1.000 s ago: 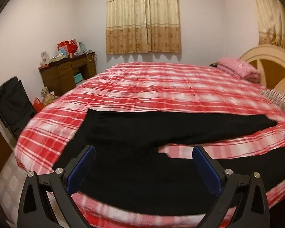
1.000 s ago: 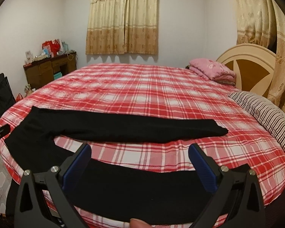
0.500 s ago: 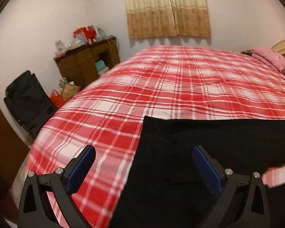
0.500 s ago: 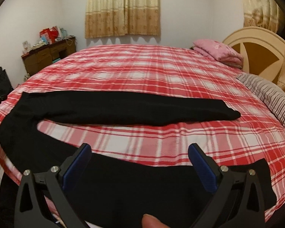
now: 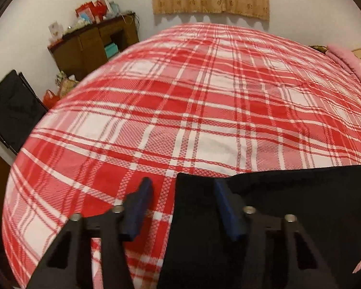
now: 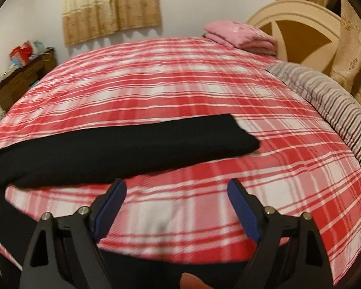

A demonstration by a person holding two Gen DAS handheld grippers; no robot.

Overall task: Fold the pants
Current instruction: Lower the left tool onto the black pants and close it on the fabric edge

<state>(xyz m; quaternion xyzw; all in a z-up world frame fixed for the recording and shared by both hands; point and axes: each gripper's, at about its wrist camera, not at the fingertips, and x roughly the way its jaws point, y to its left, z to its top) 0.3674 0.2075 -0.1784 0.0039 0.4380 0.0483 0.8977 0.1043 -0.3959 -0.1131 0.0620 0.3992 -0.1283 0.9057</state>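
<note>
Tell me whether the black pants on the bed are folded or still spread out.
Spread out: the black pants lie flat on the red plaid bedspread, one leg stretched full length, no fold visible.

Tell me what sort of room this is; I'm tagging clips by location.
Most likely a home bedroom: a large bed under a red-and-white plaid cover, a cream arched wooden headboard, and a folded pink blanket.

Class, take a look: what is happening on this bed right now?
A person with a gripper in each hand is starting to fold black pants spread on a red plaid bed. The left gripper has just been closing around the waist corner, which sits between its jaws, not yet pinched. The right gripper, also narrowing, is open over bare bedspread near a pant leg.
</note>
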